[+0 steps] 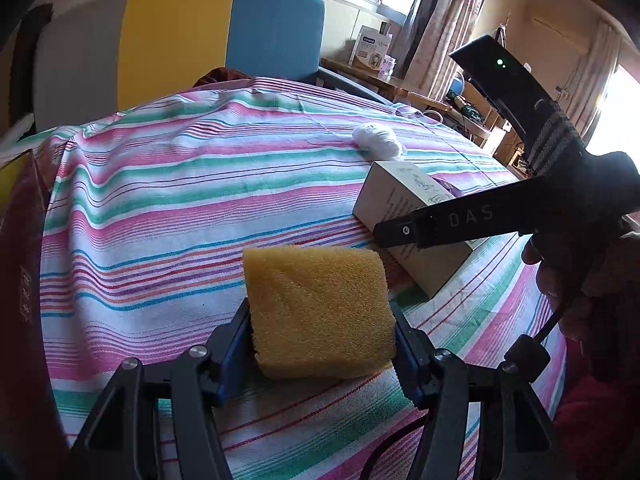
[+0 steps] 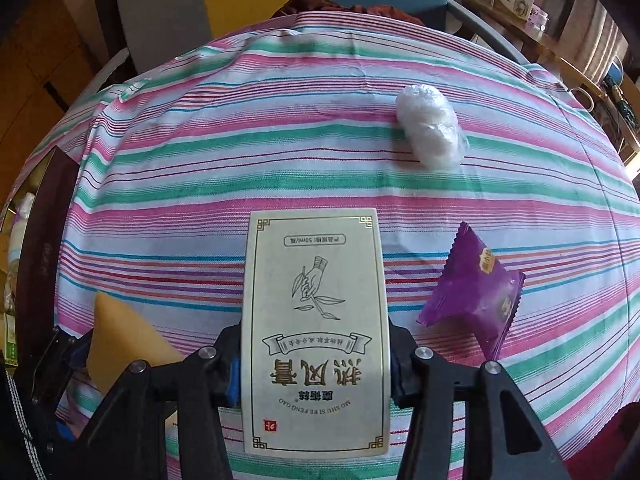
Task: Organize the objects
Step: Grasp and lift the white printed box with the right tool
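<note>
Both tongs are clamped: left tongs (image 1: 322,338) squeeze the yellow sponge (image 1: 320,312), right tongs (image 2: 316,364) the ointment box (image 2: 316,332), ready for sorting.

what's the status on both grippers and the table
Left gripper shut on yellow sponge. Right gripper shut on white carton. Purple sachet, white plastic wad loose on striped cloth.

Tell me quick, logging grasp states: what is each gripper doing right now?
Left gripper: closed on the yellow sponge.
Right gripper: closed on the white box.
</note>
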`<state>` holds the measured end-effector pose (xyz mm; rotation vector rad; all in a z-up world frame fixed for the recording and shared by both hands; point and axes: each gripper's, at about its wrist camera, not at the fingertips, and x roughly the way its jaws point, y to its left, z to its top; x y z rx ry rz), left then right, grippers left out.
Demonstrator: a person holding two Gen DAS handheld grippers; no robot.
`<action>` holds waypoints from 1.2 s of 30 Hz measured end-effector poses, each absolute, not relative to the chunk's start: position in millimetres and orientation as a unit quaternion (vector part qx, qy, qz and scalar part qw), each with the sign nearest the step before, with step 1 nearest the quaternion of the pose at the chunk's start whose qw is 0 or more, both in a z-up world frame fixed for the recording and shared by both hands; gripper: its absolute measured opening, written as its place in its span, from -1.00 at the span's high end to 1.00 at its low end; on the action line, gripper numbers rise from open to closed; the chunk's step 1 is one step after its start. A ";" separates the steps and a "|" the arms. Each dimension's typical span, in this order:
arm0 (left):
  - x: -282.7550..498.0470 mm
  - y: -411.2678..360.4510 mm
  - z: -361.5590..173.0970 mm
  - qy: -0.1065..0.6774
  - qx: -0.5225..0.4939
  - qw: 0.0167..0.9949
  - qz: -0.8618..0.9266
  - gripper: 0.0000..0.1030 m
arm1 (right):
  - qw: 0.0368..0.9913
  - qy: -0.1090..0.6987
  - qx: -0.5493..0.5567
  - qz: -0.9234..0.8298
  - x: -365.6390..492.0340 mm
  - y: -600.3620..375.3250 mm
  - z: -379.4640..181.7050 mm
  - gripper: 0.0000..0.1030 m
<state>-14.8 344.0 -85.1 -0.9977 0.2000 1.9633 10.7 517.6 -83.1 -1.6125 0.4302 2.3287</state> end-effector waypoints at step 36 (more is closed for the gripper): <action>6.6 335.5 -75.8 0.129 -0.390 0.395 0.822 -0.18 | 0.139 0.116 -0.552 0.814 15.9 501.2 -83.2 -0.04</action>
